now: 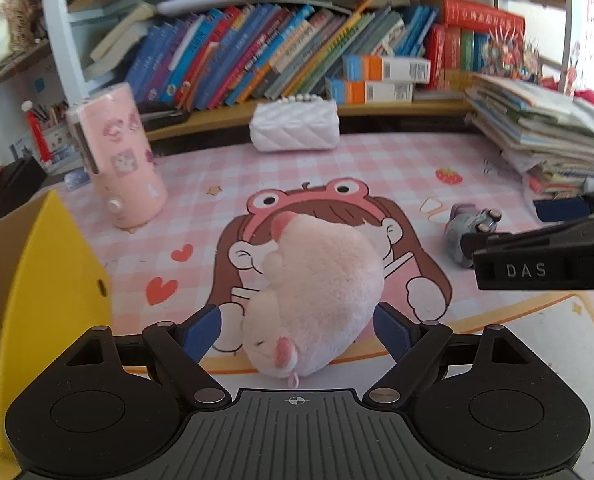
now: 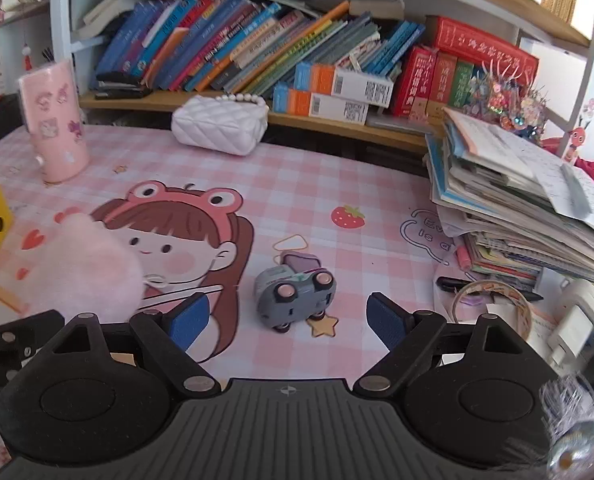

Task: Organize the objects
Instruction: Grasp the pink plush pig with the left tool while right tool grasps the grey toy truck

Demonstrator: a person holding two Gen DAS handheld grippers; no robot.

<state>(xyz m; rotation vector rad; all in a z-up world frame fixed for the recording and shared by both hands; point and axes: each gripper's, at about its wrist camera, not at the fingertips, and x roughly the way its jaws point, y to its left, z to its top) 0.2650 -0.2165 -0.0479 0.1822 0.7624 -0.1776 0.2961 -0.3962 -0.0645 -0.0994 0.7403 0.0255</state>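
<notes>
A pink plush hamster lies on the pink checked desk mat, between the open blue pads of my left gripper; the pads stand beside it without squeezing. It shows blurred in the right wrist view. A grey toy car lies on its side just ahead of my right gripper, which is open and empty. The car and the right gripper's body show at the right of the left wrist view. A yellow cardboard box stands at the left.
A pink bottle stands at back left and a white quilted purse at the back. A book stack rises at the right, with a tape roll and pens near it. A bookshelf runs behind.
</notes>
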